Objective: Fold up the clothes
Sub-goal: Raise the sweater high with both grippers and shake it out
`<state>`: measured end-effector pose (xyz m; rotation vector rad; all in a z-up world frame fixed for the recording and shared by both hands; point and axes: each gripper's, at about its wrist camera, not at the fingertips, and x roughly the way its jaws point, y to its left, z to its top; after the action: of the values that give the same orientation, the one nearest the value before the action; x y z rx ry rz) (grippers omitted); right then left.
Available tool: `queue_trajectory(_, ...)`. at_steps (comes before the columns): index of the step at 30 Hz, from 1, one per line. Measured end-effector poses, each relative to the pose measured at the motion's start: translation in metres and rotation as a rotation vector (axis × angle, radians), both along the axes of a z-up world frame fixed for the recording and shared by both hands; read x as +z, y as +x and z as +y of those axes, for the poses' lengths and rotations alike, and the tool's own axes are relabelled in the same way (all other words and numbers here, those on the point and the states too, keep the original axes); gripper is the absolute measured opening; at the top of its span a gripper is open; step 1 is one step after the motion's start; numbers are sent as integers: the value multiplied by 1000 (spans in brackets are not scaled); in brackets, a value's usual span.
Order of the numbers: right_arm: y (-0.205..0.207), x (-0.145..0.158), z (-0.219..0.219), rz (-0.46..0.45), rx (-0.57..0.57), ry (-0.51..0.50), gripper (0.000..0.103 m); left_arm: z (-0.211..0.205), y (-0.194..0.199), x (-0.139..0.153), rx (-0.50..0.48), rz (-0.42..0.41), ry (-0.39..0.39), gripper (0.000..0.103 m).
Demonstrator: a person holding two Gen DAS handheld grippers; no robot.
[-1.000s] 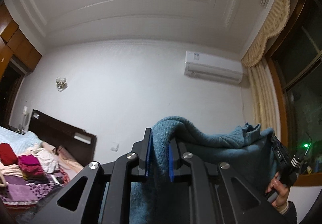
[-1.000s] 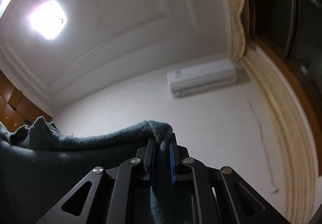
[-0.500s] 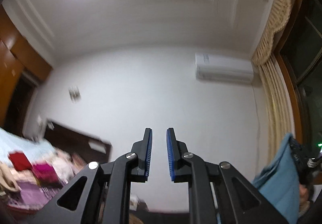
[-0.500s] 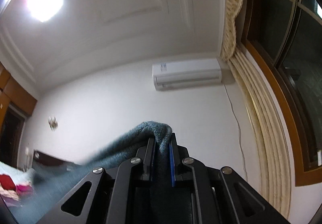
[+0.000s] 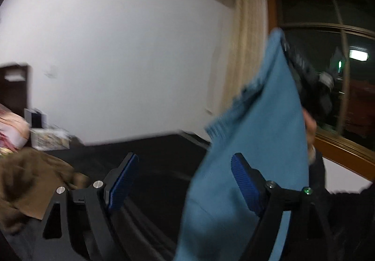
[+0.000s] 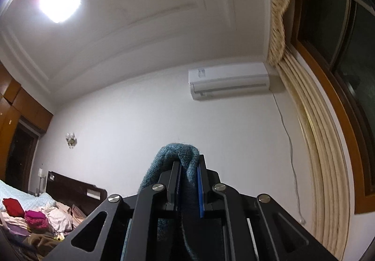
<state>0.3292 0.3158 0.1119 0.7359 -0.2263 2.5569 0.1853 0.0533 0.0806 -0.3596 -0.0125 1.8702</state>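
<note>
right hand-held gripper (image 6: 189, 187) clamped on teal sweater (image 6: 180, 157), fold over its tips. left hand-held gripper (image 5: 185, 181) jaws opening, nothing pinched; sweater hangs past its right finger. no legible writing.

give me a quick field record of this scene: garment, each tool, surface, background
garment: blue knit sweater, hanging from one pinched fold
right tool: shut on the sweater, pointing up toward the ceiling
left tool: jaws opening, nothing gripped; sweater hangs behind its right pad
surface: dark table, brown garment lying at its left
background: bed with piled clothes, air conditioner, curtain, dark window
view quality: left wrist view blurred
</note>
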Motion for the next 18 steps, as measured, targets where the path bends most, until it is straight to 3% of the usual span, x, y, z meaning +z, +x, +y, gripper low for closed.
queue_trajectory(5,16,12,-15,53,63,31,12,22,-22,-36,-176,-106,-21,90)
queue_trajectory(9,24,19,-27,78,96,65,12,36,-40,-58,-309,-219,1,103)
queue_trajectory(13,29,23,-38,92,115,103,12,50,-53,-71,-440,-328,31,103)
queue_trajectory(18,34,25,-41,105,143,115,12,70,-49,-80,-569,-391,14,103)
